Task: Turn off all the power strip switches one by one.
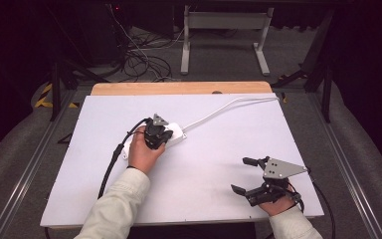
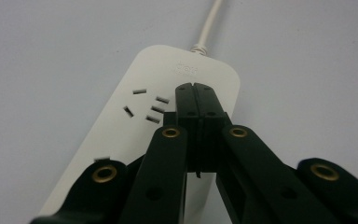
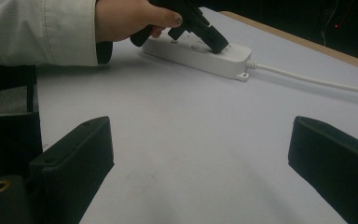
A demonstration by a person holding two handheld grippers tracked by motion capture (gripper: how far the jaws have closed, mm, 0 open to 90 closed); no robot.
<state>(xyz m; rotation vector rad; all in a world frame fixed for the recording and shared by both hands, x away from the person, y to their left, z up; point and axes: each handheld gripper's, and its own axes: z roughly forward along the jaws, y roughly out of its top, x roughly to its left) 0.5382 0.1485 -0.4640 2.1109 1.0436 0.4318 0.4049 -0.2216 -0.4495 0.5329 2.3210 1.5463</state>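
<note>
Pressing down near the cable end of the strip [image 2: 168,107], the left tool [image 2: 196,91] has its jaws fully together, gripping nothing; the tips rest on or just above the white casing beside a socket's slots, and from the frames one cannot tell whether they touch a button or bare plastic. In the high view the strip [image 1: 175,132] lies slightly left of the middle of the worktop [image 1: 219,199], under the left tool [image 1: 157,134], with its cord [image 1: 219,112] running off to the far right corner.

The likeliest trouble looks like sliding; the strip is light and lies loose on a smooth surface, so a push that is angled and not straight down could shove it toward the cord end or swing it round; nothing holds it in place. The right tool [image 1: 242,175] sits well apart near the front right edge, jaws spread wide and empty, so it offers no bracing; in the right gripper view its two pads [image 3: 74,154] frame bare worktop with the strip [image 3: 214,60] far beyond.

A second risk is a slip of the narrow tips off the casing's rounded edge, which could knock the strip or bring the tips down onto the worktop. The cord is a lesser risk; if the strip turns, its stiffness could pull the strip askew.
</note>
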